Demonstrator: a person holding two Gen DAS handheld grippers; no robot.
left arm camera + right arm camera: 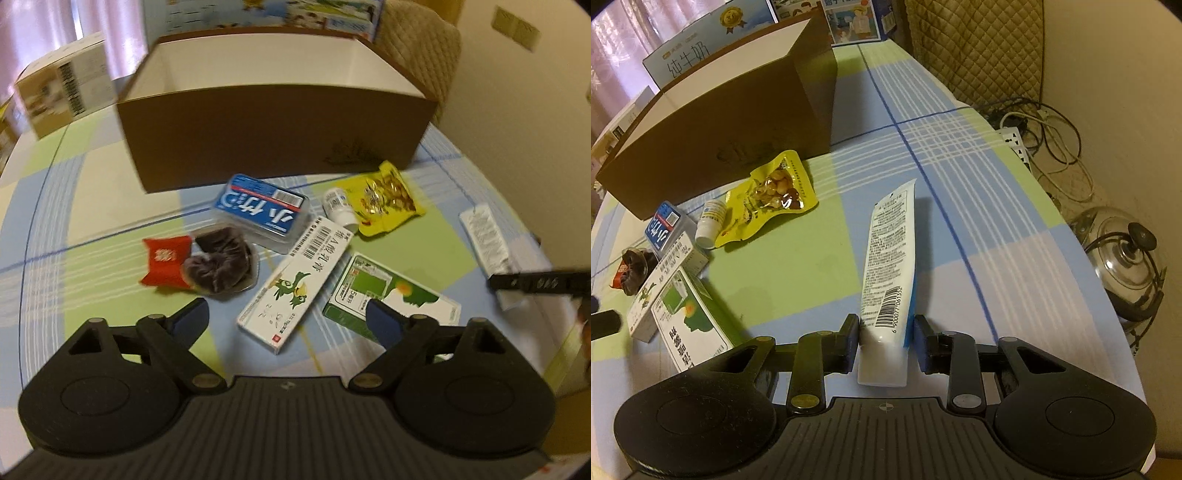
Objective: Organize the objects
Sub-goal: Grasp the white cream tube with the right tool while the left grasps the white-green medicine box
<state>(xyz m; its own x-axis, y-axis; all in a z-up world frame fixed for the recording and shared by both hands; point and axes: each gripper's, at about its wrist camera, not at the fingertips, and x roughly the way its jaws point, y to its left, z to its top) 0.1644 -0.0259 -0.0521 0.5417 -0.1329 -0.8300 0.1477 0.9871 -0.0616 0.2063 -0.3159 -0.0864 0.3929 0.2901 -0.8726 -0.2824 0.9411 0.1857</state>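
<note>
Right gripper (886, 341): jaws clamped on the white tube (888, 266), one pad on each side of its lower body just above the cap end, barcode facing up. Cap end tucked back toward the gripper's body; crimped end reaching away over the checked desk (960, 177), tilted slightly right.

Left gripper (291, 317): jaws standing apart with nothing between the pads, hovering over the desk. Just beyond and between the fingertips, the long white box with a green bird (291, 291), lying diagonally. Right fingertip overlapping the green and white box (399, 288) in view; contact not clear.

Farther off: blue packet (260, 210), small white bottle (338, 205) on its side touching the yellow snack pouch (384, 201), dark scrunchie in a clear pack (221, 264) with a red packet (166, 262) beside it on the left. Behind all of these, the open brown cardboard box (273, 129), white inside. At the right edge of the left wrist view, the tube again, blurred, beside a black finger of the other gripper.
</note>
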